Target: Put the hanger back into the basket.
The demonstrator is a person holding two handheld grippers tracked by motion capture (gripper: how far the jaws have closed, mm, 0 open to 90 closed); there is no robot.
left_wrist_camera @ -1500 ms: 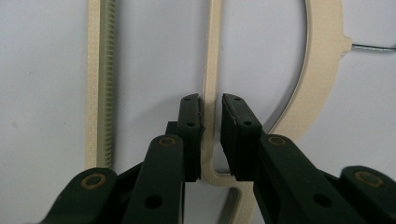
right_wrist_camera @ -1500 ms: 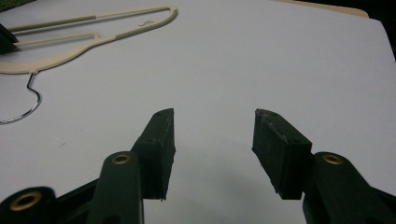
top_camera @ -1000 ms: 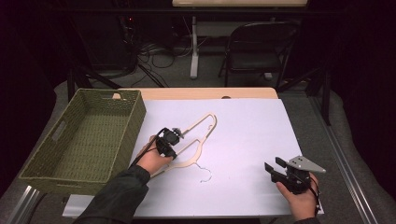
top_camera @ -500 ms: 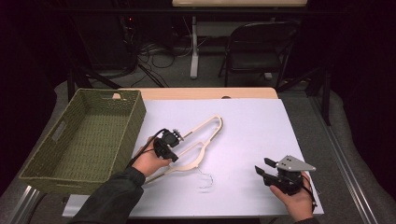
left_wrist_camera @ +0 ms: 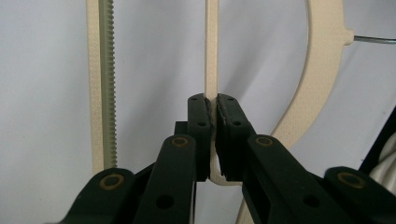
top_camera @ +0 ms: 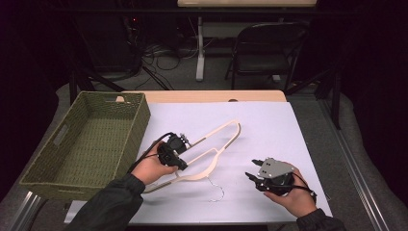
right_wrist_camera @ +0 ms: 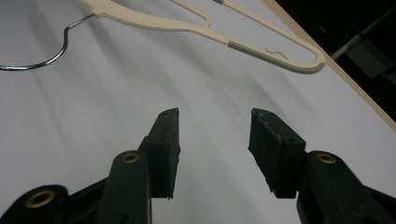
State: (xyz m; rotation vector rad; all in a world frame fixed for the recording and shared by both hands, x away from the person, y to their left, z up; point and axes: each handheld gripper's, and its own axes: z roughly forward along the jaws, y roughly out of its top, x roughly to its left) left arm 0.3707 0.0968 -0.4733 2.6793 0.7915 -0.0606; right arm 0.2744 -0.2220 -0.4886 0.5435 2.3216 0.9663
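The hanger (top_camera: pixel 211 144) has come up at its gripped end since a second ago: then it lay flatter on the white tabletop (top_camera: pixel 269 134), now it tilts, its far shoulder pointing toward the back of the tabletop and its metal hook (top_camera: pixel 216 192) hanging just over the sheet near the front edge. The left tool (top_camera: pixel 185 143) is clamped on a thin inner bar of the hanger; in the left gripper view the pads (left_wrist_camera: pixel 224 112) press that bar from both sides. The left hand (top_camera: pixel 154 166) has lifted and drawn a little toward the woven basket (top_camera: pixel 53 168), which stands at the tabletop's left.

The right tool (top_camera: pixel 250 172) has slid leftward along the front of the tabletop, toward the hook. Its jaws have just been closing, yet they stand apart with nothing between them, aimed low across the sheet at the hanger. The right hand (top_camera: pixel 288 192) holds it near the front edge, wrist coming in from below.

The left hand covers part of the hanger's lower bar.
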